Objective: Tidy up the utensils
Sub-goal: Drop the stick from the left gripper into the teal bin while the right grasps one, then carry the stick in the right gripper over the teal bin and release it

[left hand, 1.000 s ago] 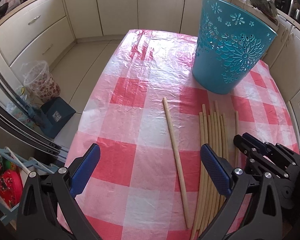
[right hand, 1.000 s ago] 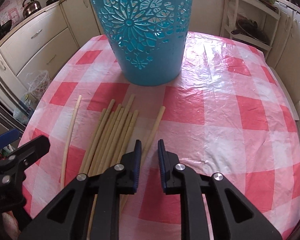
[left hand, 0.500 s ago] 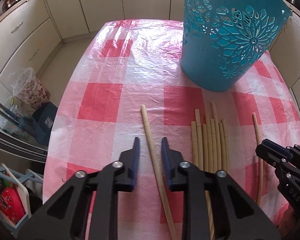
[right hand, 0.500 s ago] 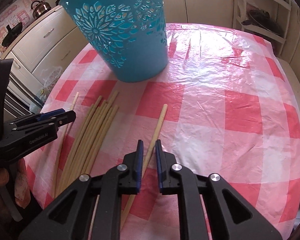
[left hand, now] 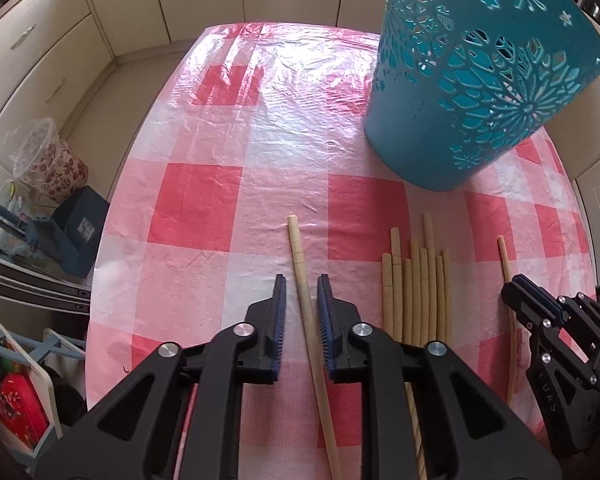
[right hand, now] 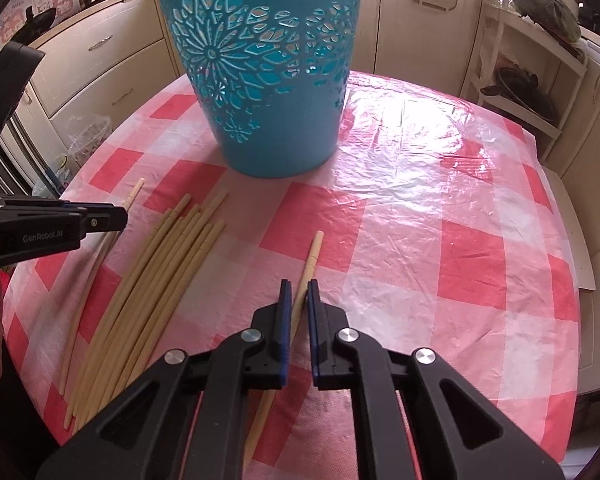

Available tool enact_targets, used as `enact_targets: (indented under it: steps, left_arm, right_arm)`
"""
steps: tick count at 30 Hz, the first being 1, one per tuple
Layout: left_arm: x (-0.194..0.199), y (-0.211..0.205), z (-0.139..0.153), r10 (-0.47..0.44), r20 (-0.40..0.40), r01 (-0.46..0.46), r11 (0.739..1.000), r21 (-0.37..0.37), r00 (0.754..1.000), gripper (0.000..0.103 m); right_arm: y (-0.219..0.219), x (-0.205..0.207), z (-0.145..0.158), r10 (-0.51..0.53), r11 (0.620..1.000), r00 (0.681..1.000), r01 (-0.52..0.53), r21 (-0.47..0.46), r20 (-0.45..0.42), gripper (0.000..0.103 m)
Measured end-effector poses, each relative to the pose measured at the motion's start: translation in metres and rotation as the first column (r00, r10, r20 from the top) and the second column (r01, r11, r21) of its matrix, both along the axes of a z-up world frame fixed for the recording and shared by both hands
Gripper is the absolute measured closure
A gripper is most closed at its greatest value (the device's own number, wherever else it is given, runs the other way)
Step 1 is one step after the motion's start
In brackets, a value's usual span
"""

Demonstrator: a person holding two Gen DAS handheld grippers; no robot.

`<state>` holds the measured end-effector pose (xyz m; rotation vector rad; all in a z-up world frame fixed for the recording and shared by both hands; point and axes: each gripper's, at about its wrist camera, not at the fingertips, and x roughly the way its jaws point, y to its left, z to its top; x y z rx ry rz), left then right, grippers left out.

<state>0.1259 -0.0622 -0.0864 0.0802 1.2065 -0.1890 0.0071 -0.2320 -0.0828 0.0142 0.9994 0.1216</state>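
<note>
A teal cut-out basket [left hand: 476,80] [right hand: 260,64] stands upright on the red-and-white checked table. A bundle of several wooden chopsticks [left hand: 416,292] [right hand: 156,276] lies in front of it. My left gripper [left hand: 301,292] has narrowed around one separate chopstick [left hand: 300,252], which lies between its fingers; the pads do not clearly touch it. My right gripper [right hand: 296,292] is nearly shut around another single chopstick [right hand: 310,256] to the right of the bundle; it also shows in the left wrist view [left hand: 506,268]. Each gripper shows from the side in the other's view.
The checked tablecloth [right hand: 440,216] has wrinkled plastic over it. Cream kitchen cabinets [left hand: 40,60] surround the table. A floral bin [left hand: 48,160] and a blue box [left hand: 76,224] stand on the floor at the left. A white shelf rack [right hand: 528,80] stands at the right.
My left gripper went from wide open to narrowed around the lone chopstick and moved forward. My right gripper shifted onto the right single chopstick and closer to the basket.
</note>
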Motion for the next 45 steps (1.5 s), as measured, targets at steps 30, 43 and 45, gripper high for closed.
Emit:
enact_targets:
  steps: [30,43,45]
  left_arm:
    - [0.022,-0.051,0.229,0.192,0.774,0.169,0.918,-0.360,0.603,0.098]
    - [0.042,-0.060,0.150,0.095,0.684,0.089,0.969,-0.229,0.723,0.090]
    - [0.028,-0.049,0.147,0.089,0.679,0.085,0.972,-0.219,0.729,0.066]
  right_arm:
    - [-0.019,-0.004,-0.002,-0.039,0.988,0.999,0.038,0.150,0.000,0.095]
    - [-0.014,-0.005,-0.002,-0.022,0.994,1.000,0.021,0.107,0.010,0.095]
    - [-0.014,-0.005,-0.002,-0.020,0.994,1.000,0.019,0.111,0.010,0.095]
